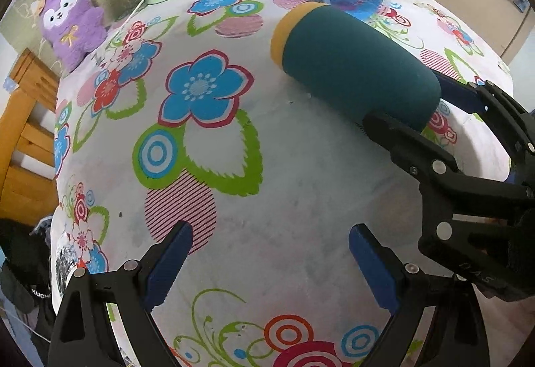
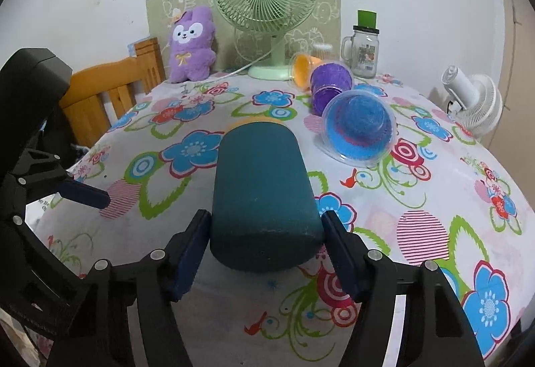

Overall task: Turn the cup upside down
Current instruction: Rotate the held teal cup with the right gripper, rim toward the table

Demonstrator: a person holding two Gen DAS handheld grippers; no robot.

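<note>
A dark teal cup (image 2: 264,196) with a yellow rim lies on its side on the flowered tablecloth (image 2: 434,199), its base toward the right wrist camera. My right gripper (image 2: 267,253) has its jaws on both sides of the cup's base end, touching or nearly touching it. In the left wrist view the same cup (image 1: 357,66) lies at the upper right with the right gripper (image 1: 431,106) around its base. My left gripper (image 1: 271,260) is open and empty, low over the cloth, to the left of the cup.
Blue (image 2: 359,127), purple (image 2: 329,86) and orange (image 2: 302,69) cups lie on their sides behind the teal cup. A green fan (image 2: 267,5), a purple plush toy (image 2: 190,46), a glass jar (image 2: 364,49) and a white fan (image 2: 474,99) stand along the back and right edges.
</note>
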